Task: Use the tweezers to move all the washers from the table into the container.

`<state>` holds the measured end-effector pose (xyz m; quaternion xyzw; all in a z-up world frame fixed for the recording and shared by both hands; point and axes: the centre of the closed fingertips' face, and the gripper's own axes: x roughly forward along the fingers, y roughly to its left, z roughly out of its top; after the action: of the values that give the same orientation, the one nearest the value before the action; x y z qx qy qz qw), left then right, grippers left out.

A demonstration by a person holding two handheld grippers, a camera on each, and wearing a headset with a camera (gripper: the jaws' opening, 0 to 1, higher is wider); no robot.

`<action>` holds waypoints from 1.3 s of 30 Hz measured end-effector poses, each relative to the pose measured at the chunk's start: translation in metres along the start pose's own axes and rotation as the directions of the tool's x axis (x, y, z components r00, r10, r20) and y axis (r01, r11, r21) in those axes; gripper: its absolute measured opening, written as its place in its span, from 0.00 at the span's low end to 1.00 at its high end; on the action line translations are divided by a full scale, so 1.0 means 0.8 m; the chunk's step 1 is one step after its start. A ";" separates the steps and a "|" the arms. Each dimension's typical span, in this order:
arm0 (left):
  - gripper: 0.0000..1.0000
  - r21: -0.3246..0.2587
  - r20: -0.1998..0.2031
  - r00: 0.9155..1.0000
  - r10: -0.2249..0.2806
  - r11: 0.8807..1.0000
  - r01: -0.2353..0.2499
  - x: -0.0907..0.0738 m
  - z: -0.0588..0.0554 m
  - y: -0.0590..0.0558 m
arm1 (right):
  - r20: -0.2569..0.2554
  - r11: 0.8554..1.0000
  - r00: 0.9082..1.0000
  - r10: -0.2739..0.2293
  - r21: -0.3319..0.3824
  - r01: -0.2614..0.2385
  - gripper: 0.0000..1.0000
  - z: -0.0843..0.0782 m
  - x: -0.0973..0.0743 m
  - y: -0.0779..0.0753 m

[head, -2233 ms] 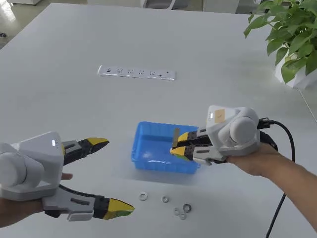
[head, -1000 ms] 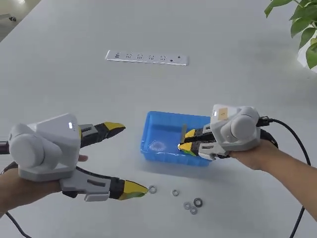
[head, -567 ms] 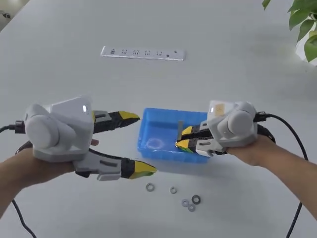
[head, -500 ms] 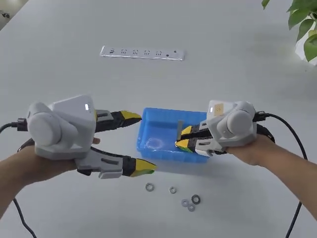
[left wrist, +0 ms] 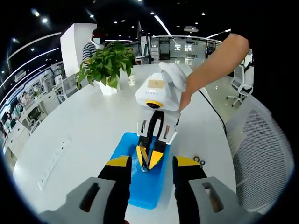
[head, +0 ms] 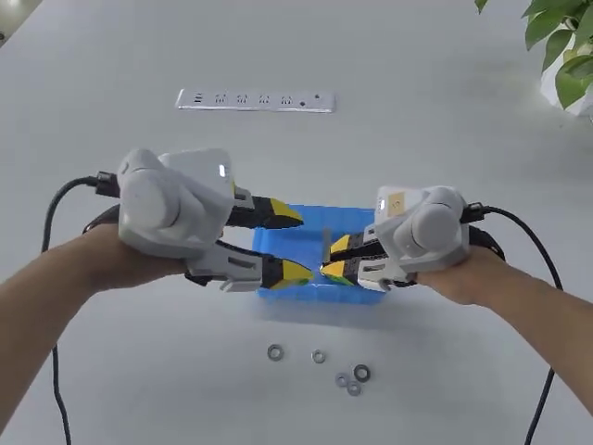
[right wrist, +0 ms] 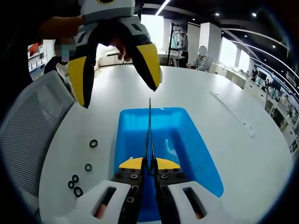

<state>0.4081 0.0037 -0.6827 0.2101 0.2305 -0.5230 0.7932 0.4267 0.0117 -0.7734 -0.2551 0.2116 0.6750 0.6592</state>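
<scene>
The blue container (head: 310, 289) stands mid-table. My right gripper (head: 333, 259) hovers over it, shut on thin grey tweezers (right wrist: 149, 123) that point along the container (right wrist: 196, 149) from between my right gripper's (right wrist: 149, 164) jaws. My left gripper (head: 297, 244) is open with nothing in it. It hangs over the container's left side and faces the right one, so its yellow-tipped jaws frame the tweezer tip. It shows as well in the right gripper view (right wrist: 114, 86). Several washers (head: 319, 356) lie loose on the table in front of the container, apart from both grippers; they also show beside it (right wrist: 88, 166).
A white power strip (head: 255, 100) lies at the far side of the table. A potted plant (head: 561, 46) stands at the back right corner. Cables trail from both grippers. Mesh office chairs (left wrist: 261, 140) stand beside the table, with people in the background.
My left gripper has risen and moved right, from the table's left front to over the container's left edge, still open. The right gripper keeps the tweezers over the container.
</scene>
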 end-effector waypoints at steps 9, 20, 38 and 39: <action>0.23 0.096 -0.083 0.996 -0.041 0.994 0.049 0.015 0.014 0.014 | -0.001 1.000 1.000 0.002 -0.005 -0.002 0.08 0.000 0.000 0.001; 0.11 0.144 -0.186 0.973 -0.136 0.976 0.164 0.027 0.012 0.009 | -0.003 1.000 1.000 0.004 -0.013 -0.004 0.08 0.000 -0.001 0.001; 0.05 0.165 -0.238 0.954 -0.181 0.961 0.223 0.033 0.008 0.007 | -0.019 1.000 1.000 0.013 -0.023 -0.013 0.10 -0.001 -0.001 0.001; 0.05 0.165 -0.238 0.954 -0.180 0.961 0.222 0.032 0.008 0.007 | -0.023 1.000 1.000 0.009 -0.022 -0.009 0.11 -0.001 -0.001 0.000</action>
<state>0.4234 -0.0168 -0.6922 0.3167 0.2865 -0.5944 0.6814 0.4267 0.0104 -0.7735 -0.2689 0.2128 0.6773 0.6510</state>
